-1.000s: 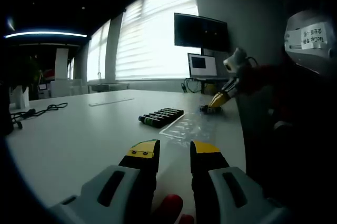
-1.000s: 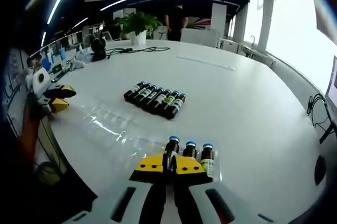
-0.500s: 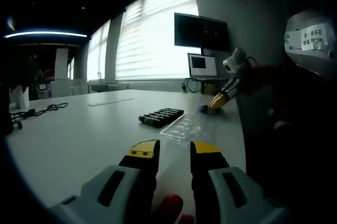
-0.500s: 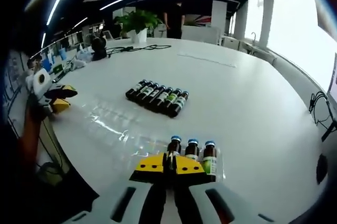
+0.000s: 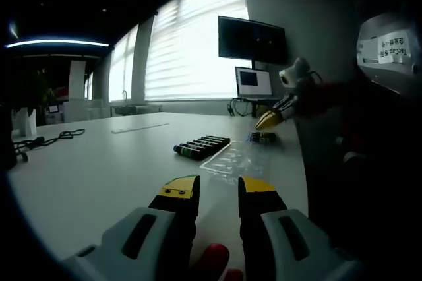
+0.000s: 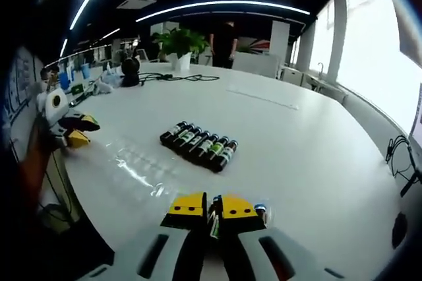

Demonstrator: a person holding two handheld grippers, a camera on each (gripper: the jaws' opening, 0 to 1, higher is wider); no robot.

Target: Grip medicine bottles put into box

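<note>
A person is working at a large white round table [image 6: 310,142] with a two-jaw tool in each hand. In the right gripper view, the right gripper [image 6: 213,206] with yellow tips is rising at six o'clock, its jaws nearly pressed together with only a thin slit between; something small and green is showing in that slit, but whether it is pinching a bottle cannot be told. Just behind the tips, at about five o'clock, a blue-capped small brown medicine bottle [image 6: 261,210] is peeking out, and it appears to be sitting in the clear plastic tray box [image 6: 142,169] that is glinting toward nine o'clock. Beyond it, near the centre, a tight row of dark medicine bottles with green labels [image 6: 198,144] is lying on the table, waiting. In the left gripper view, the left gripper [image 5: 218,193] is resting low at six o'clock with its jaws spread and nothing between them, well apart from that row. To do this step well, the right tool should probably lift straight up clear of the placed bottles without knocking them, then approach the row from its near end. Compared with a second earlier, the right camera has lifted: three bottles stood plainly ahead of the tips then, while now they are mostly hidden behind the jaws.
</note>
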